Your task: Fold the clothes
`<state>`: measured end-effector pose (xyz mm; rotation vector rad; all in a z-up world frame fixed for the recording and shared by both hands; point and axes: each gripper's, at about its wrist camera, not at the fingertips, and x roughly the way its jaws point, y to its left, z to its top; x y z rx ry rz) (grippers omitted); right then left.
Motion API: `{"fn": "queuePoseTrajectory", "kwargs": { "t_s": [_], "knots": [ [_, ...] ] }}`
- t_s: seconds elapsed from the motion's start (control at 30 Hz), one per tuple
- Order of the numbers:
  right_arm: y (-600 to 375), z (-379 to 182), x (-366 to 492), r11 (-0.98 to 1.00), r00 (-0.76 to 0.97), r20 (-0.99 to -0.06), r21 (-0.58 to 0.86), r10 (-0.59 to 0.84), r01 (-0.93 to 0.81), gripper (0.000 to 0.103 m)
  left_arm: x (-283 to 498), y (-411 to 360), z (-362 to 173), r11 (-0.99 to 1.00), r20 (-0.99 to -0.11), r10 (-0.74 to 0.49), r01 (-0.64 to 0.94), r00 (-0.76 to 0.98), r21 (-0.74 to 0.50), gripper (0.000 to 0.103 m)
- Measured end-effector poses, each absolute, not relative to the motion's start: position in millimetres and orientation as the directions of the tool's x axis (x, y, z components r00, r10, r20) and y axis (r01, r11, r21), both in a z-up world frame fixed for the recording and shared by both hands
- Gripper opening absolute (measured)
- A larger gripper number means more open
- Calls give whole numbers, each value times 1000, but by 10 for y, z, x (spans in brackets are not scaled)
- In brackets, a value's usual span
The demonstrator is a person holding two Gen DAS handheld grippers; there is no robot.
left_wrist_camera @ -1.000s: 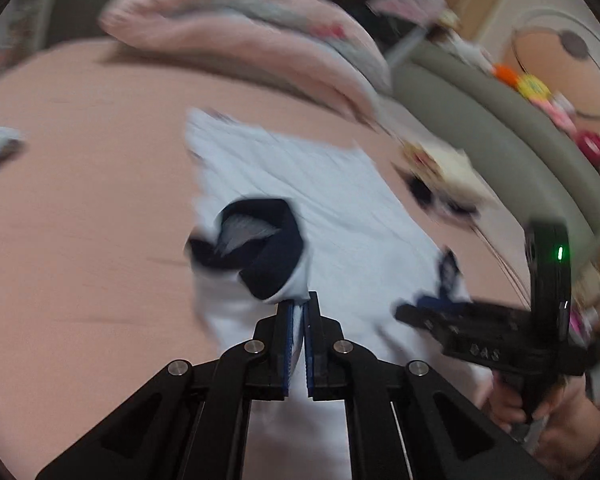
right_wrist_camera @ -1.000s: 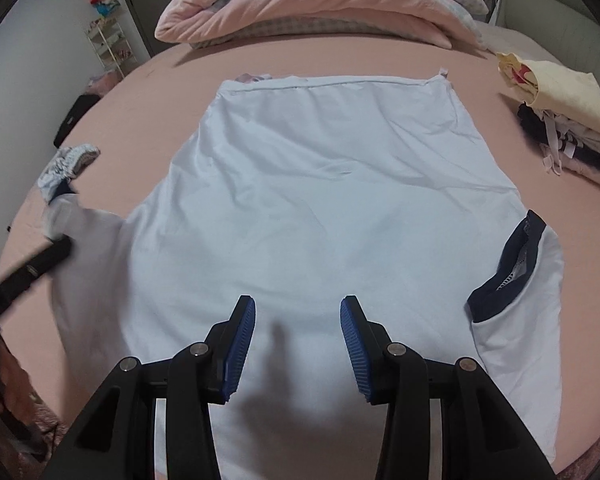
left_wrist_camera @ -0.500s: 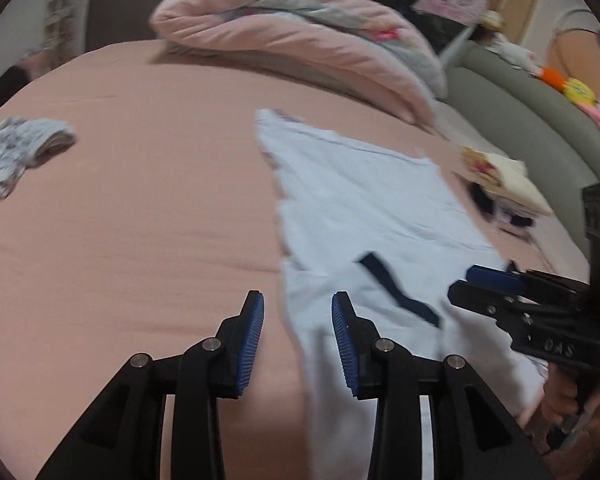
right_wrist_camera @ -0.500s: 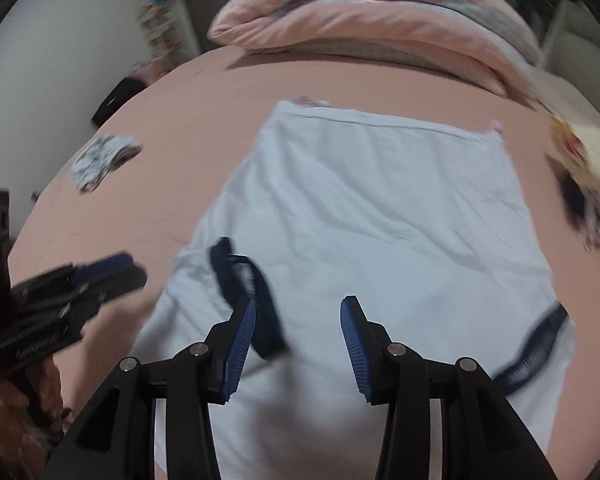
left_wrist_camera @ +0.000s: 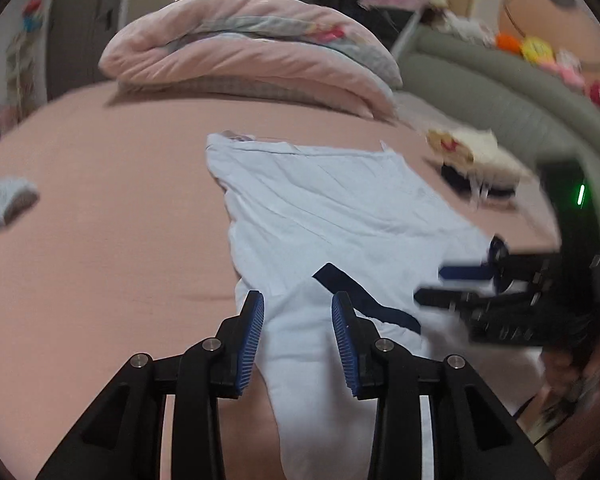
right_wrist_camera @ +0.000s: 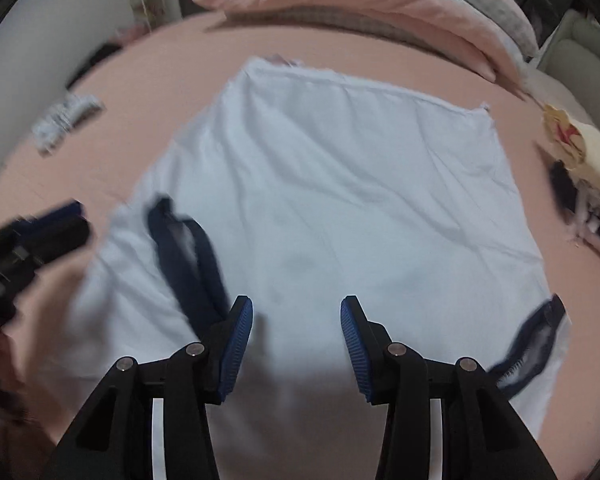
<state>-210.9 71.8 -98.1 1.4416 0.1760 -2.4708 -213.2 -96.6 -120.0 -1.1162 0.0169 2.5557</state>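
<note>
- White shirt (right_wrist_camera: 340, 184) lies flat on the pink bed (left_wrist_camera: 100, 208), spread out just ahead of both tools, bottom hem at the far end.
- Left sleeve w/ navy cuff (left_wrist_camera: 364, 300) is folded in over the body; it sits just past the left tool (left_wrist_camera: 298, 336) tips, slightly to the right.
- Left tool: jaws spread, nothing pinched. Shirt edge shows below/between the pads but isn't pressed.
- Right tool (right_wrist_camera: 296, 344): jaws spread, empty, hanging over the near part of the shirt, approx. its middle.
- Right sleeve, navy cuff (right_wrist_camera: 532, 344), lies out flat to the right of the right tool, not folded in yet.
- Handling (my read): thin knit, light, limp, no stiffness. Will drape and sag from any single pinch, drags and wrinkles on the sheet if pulled low.
- Not slippery; ribbed pads should hold w/ a light pinch. Not fragile.
- Where to grab: cuff band or shoulder seam, since they're thicker and easier to pinch than one flat layer. For the right sleeve, take the cuff edge and lift before carrying across.
- For later folds, pinch hem corners, one per tool, to keep the edge straight.
- Other stuff: rolled duvet (left_wrist_camera: 252, 60) beyond the shirt, clothes pile (right_wrist_camera: 580, 160) far right, small crumpled item (left_wrist_camera: 4, 204) far left, all well apart.
</note>
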Motion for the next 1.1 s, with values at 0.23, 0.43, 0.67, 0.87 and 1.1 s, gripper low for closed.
{"fn": "queuePoseTrajectory", "kwargs": {
  "t_s": [0.23,0.43,0.67,0.87,1.1],
  "knots": [
    [275,-1005,-2493,-846,-428,-879,-56,-210,529,47,-2345,-1054,-1332,-965,-772,231,-241,-592,-103,32],
    [-6,-1145,-2386,-673,-315,-909,-53,-274,738,47,-2378,-1297,-1464,-963,-770,258,-219,-584,-156,32],
    [-176,-1255,-2633,-661,-314,-904,-49,-289,748,47,-2375,-1217,-1551,-948,-773,289,-280,-565,-149,32],
    [-220,-1335,-2803,-711,-359,-886,-49,-293,701,46,-2408,-1182,-1615,-939,-783,316,-297,-536,-176,32],
    [39,-1168,-2832,-806,-450,-799,72,-399,588,44,-2285,-1139,-1553,-910,-773,369,-371,-516,-186,32]
  ]
}}
